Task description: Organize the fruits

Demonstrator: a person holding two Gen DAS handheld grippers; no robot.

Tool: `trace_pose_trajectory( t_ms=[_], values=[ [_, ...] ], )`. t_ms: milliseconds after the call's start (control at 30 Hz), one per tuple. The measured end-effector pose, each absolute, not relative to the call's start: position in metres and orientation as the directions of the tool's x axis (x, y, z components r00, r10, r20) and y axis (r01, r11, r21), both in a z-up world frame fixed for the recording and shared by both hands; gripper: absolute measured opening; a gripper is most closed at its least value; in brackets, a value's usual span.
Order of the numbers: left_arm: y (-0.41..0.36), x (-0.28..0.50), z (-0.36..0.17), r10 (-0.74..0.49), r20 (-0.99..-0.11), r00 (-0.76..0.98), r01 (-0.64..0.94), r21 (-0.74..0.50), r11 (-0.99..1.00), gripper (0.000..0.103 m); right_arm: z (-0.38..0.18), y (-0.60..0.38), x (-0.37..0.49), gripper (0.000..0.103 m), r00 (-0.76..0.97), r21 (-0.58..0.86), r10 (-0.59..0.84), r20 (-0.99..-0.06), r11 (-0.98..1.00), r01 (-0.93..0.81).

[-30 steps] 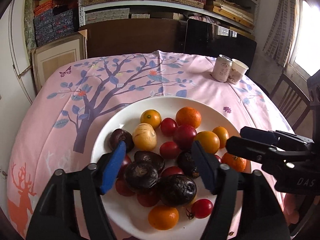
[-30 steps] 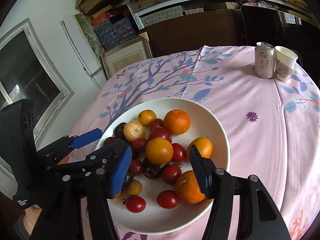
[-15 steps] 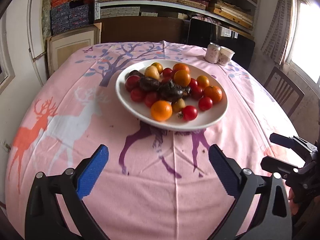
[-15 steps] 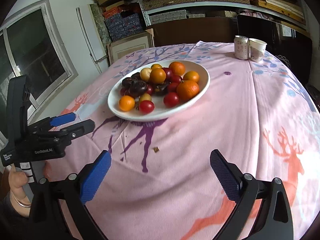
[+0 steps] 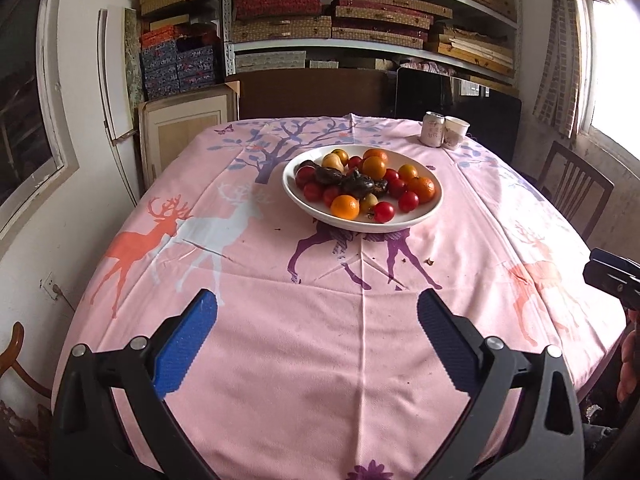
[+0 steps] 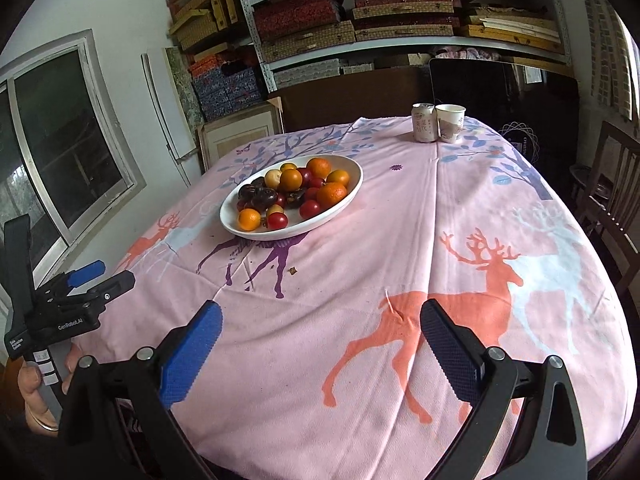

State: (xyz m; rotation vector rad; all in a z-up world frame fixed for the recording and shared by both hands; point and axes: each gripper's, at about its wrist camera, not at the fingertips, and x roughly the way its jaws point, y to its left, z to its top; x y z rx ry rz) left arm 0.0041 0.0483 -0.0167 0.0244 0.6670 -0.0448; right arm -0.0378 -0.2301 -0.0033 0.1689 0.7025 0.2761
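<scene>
Fruits (image 5: 362, 186) heaped in white plate (image 5: 434, 208), mid-tabletop toward far side: oranges, red tomatoes, dark purple pieces, a few pale yellow ones. Tabletop (image 5: 320, 340) round, draped in pink cloth printed with orange, white and purple deer and a blue-leafed tree. Small crumbs scattered on cloth near plate. Can (image 6: 425, 123) and paper cup (image 6: 450, 122) touching, at far edge. Behind: shelves (image 5: 360, 16) stacked with woven and patterned boxes, framed panel leaning against wall, windows on both sides, wooden chair (image 5: 576, 196) at right. Left gripper (image 5: 316, 330) over near edge, fingers wide, nothing between. Right gripper (image 6: 318, 334) likewise low over near cloth, fingers wide and empty. Both well apart from plate. Hand (image 6: 34, 392) gripping left handle, seen in right wrist view.
</scene>
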Motion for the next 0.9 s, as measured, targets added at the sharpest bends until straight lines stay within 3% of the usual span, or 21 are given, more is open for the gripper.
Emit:
trace_pose_trajectory(
  t_ms=[267,433,700,900],
  values=[
    [0.044,-0.012,-0.005,0.036,-0.568,0.822,-0.001,0.063,0.998,0.098,-0.009,-0.235,-0.047,0.1,0.729,0.247,0.294,-0.618,0.953,-0.176],
    [0.047,-0.015,0.0,0.006,-0.538,0.843,0.013,0.032,0.999,0.098,-0.012,-0.239,-0.048,0.1,0.727,0.261,0.296,-0.62,0.951,-0.165],
    [0.043,-0.007,-0.007,0.055,-0.573,0.818,-0.014,0.076,0.997,0.098,-0.015,-0.241,-0.05,0.1,0.72,0.267,0.301,-0.625,0.949,-0.164],
    [0.051,0.0,-0.012,0.046,-0.603,0.796,-0.025,0.043,0.999,0.098,-0.016,-0.243,-0.049,0.1,0.719,0.271,0.299,-0.627,0.95,-0.158]
  ],
)
